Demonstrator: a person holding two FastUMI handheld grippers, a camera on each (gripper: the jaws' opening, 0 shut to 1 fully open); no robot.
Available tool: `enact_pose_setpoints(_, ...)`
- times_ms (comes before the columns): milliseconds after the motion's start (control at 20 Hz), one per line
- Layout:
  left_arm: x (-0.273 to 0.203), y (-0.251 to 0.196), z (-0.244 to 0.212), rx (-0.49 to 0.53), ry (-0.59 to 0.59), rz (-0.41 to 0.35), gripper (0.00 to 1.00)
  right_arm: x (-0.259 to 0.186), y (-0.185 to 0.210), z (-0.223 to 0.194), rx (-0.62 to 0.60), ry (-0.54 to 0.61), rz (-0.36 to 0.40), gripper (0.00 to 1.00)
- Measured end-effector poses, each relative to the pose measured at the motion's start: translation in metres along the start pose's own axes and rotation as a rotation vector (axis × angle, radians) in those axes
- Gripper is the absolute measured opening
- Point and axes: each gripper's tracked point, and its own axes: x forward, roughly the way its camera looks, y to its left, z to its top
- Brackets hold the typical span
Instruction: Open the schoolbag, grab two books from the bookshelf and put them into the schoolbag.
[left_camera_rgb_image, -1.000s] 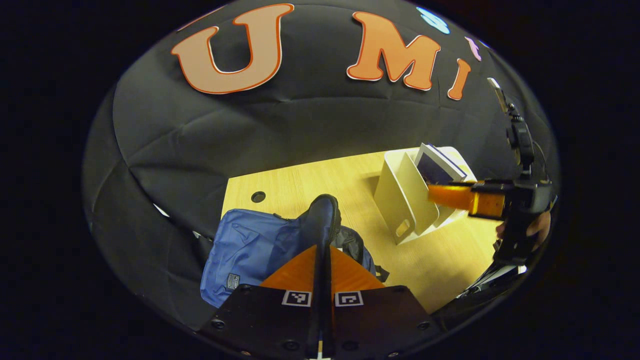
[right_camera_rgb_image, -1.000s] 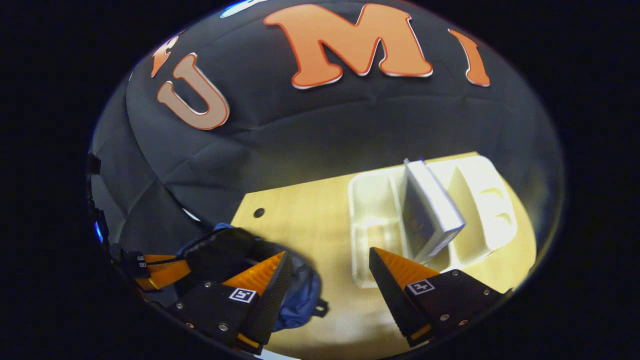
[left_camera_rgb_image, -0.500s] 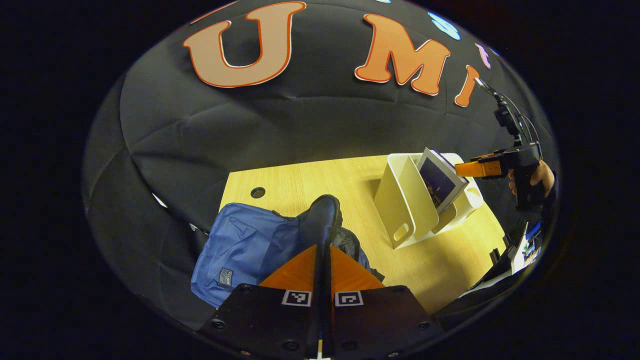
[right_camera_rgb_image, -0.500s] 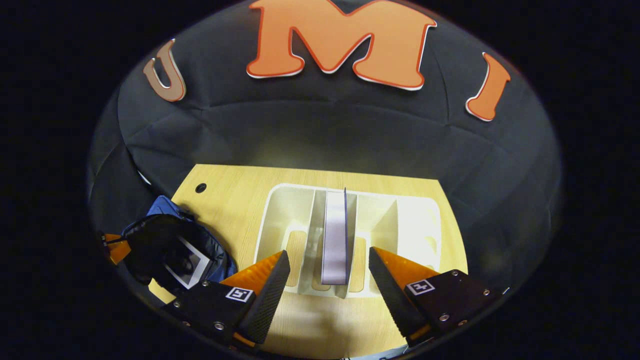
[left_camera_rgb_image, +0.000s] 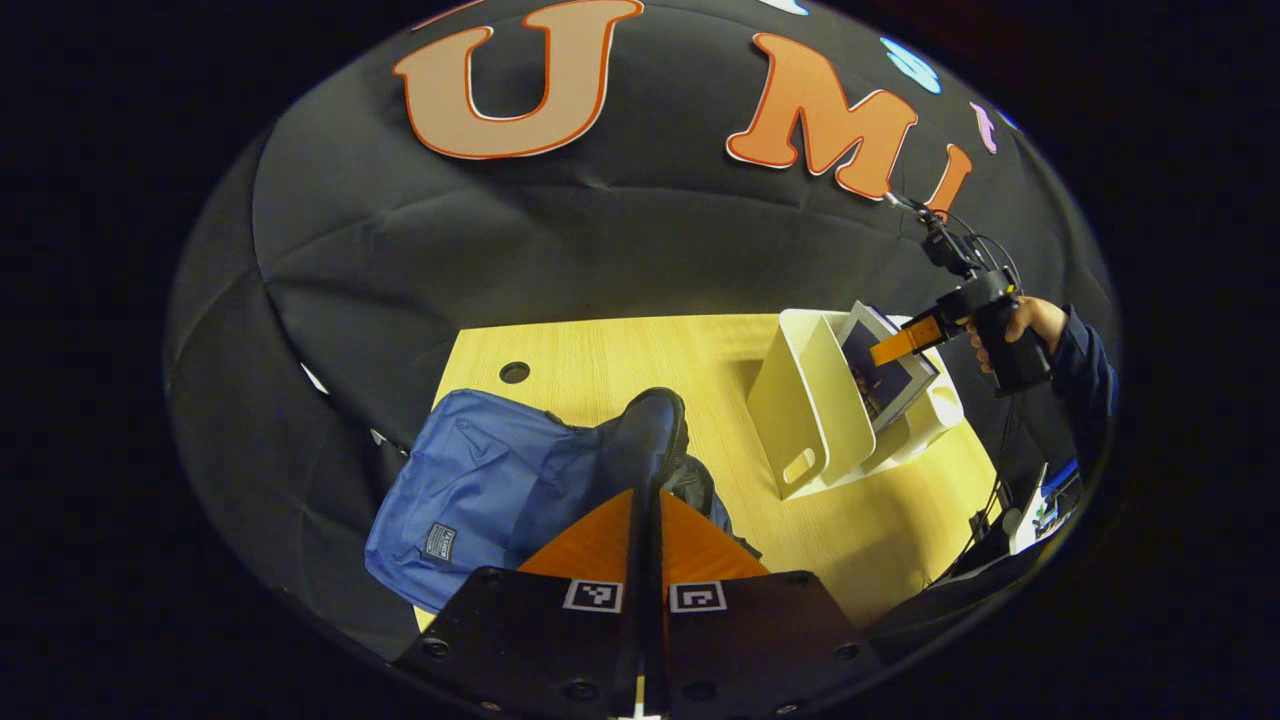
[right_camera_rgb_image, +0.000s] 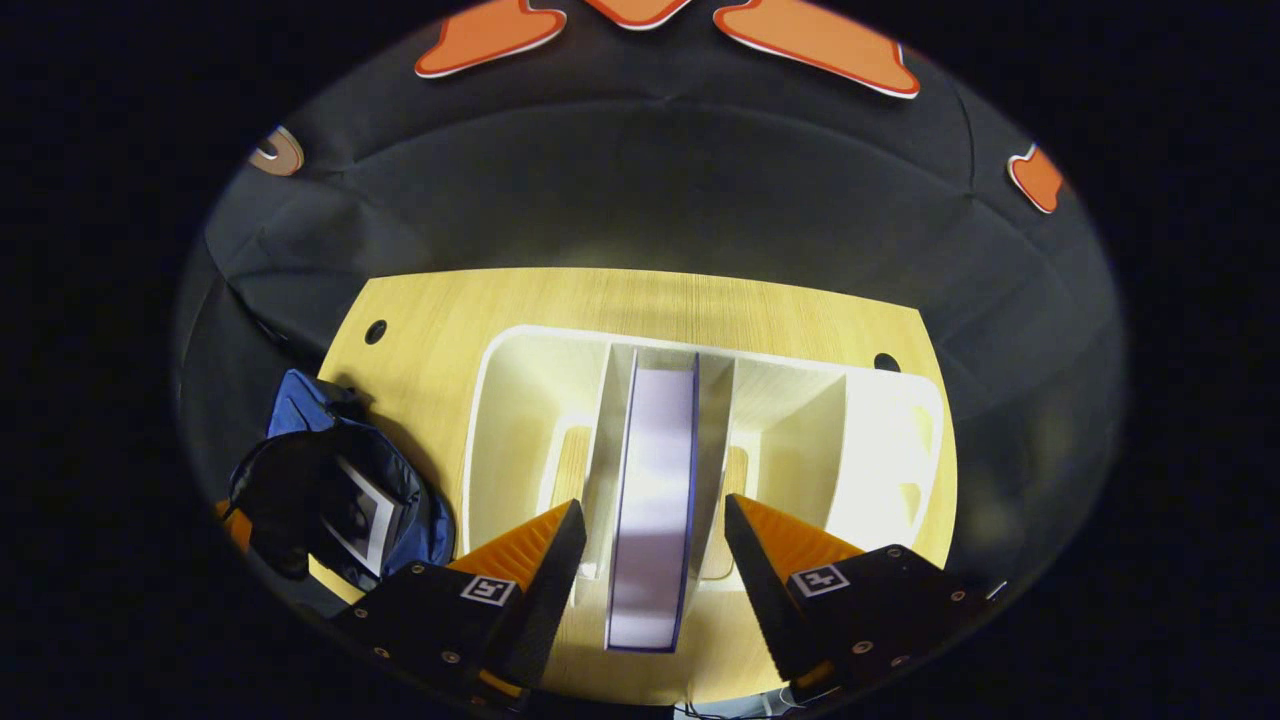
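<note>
So over the last second the right gripper (right_camera_rgb_image: 648, 545) went from hanging off to the side of the bookshelf (right_camera_rgb_image: 520, 400) to being lined up square over it and way closer. A second ago the book (right_camera_rgb_image: 655, 500) was tilted and off to the right in the right gripper view; now it runs straight up the middle with the spread fingers on either side of its edge, not touching yet as far as the frames show. In the left gripper view the right gripper (left_camera_rgb_image: 905, 342) has swung farther off, its orange finger now overlapping the book (left_camera_rgb_image: 880, 375). The schoolbag (left_camera_rgb_image: 480, 490) slid a bit lower-left in that view. In the right gripper view the schoolbag (right_camera_rgb_image: 330, 480) now shows another book (right_camera_rgb_image: 360, 515) inside.
</note>
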Motion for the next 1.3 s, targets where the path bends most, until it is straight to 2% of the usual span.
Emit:
enact_pose_setpoints(150,0.0,-0.001,0.0,-0.003,-0.007,-0.005,0.03,0.009,0.005,-0.002,-0.016,0.037,-0.002,0.7)
enact_pose_setpoints(200,0.0,0.0,0.0,-0.006,-0.006,-0.007,0.03,0.013,0.006,-0.005,-0.028,0.053,-0.003,0.58)
enact_pose_setpoints(250,0.001,0.001,-0.001,-0.007,-0.006,-0.009,0.03,0.015,0.006,-0.008,-0.037,0.068,-0.014,0.62)
enact_pose_setpoints(450,0.0,0.0,-0.001,-0.017,-0.012,-0.017,0.03,0.018,0.008,-0.014,-0.049,0.112,-0.022,0.45)
enact_pose_setpoints(800,-0.004,0.001,-0.006,-0.031,-0.025,-0.04,0.03,-0.017,-0.005,-0.015,-0.03,0.115,0.017,0.37)
enact_pose_setpoints(850,-0.003,0.0,-0.007,-0.032,-0.026,-0.044,0.03,-0.027,-0.007,-0.014,-0.029,0.105,0.026,0.29)
enact_pose_setpoints(900,-0.004,-0.001,-0.006,-0.033,-0.028,-0.049,0.03,-0.039,-0.009,-0.011,-0.028,0.091,0.032,0.37)
enact_pose_setpoints(1150,-0.006,-0.004,-0.008,-0.031,-0.035,-0.061,0.03,-0.109,-0.014,0.002,-0.031,-0.013,0.076,0.36)
enact_pose_setpoints(1300,-0.008,-0.003,-0.009,-0.029,-0.036,-0.06,0.03,-0.149,-0.008,0.006,0.018,-0.071,0.157,0.37)
